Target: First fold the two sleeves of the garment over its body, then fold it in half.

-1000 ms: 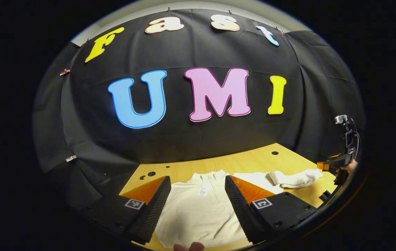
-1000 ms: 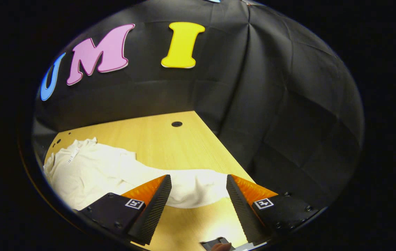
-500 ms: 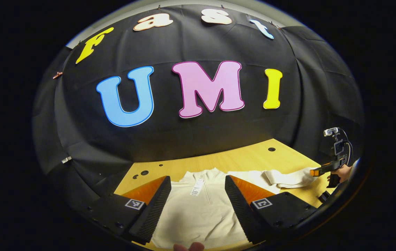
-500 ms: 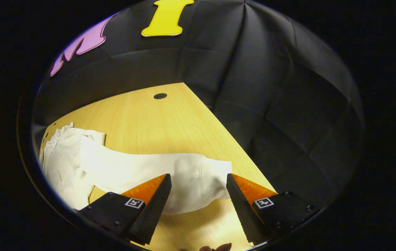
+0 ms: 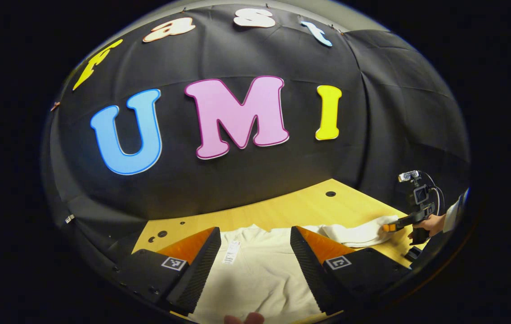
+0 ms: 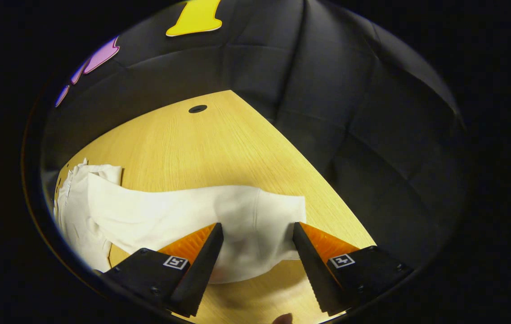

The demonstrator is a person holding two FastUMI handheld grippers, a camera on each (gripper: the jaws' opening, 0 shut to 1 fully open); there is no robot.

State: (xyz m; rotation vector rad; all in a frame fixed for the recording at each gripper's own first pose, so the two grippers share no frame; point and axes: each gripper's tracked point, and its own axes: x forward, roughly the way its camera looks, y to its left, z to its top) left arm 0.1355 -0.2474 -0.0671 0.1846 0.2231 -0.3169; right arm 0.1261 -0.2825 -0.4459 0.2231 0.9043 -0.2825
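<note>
Cream-white cloth lies spread on the pale wooden worktop (image 6: 219,144): it is the garment (image 5: 255,274), a top lying flat with its collar toward the black cloth wall (image 5: 246,180) and a small tag (image 5: 231,252) at the neck.

In the left gripper view we hold our left claw (image 5: 255,245) above the body of the garment, its jaws wide apart with nothing between them but the cloth below. We cannot tell whether the fingertips touch the fabric. A fingertip of our hand (image 5: 244,318) peeks in at the bottom edge.

One sleeve (image 6: 192,216) stretches away from the body across the worktop toward the right side, with its cuff (image 6: 280,222) at the far end. In the right gripper view our right claw (image 6: 257,240) is spread open over that cuff end, one finger on each side of it, and the jaws are not pressed on it. From the left gripper view we see the same right claw (image 5: 388,227) farther off at the tip of the sleeve (image 5: 354,234), held by a hand (image 5: 428,223) with a light cuff at the wrist.

Dark round holes (image 6: 197,109) dot the far part of the worktop near the wall.
</note>
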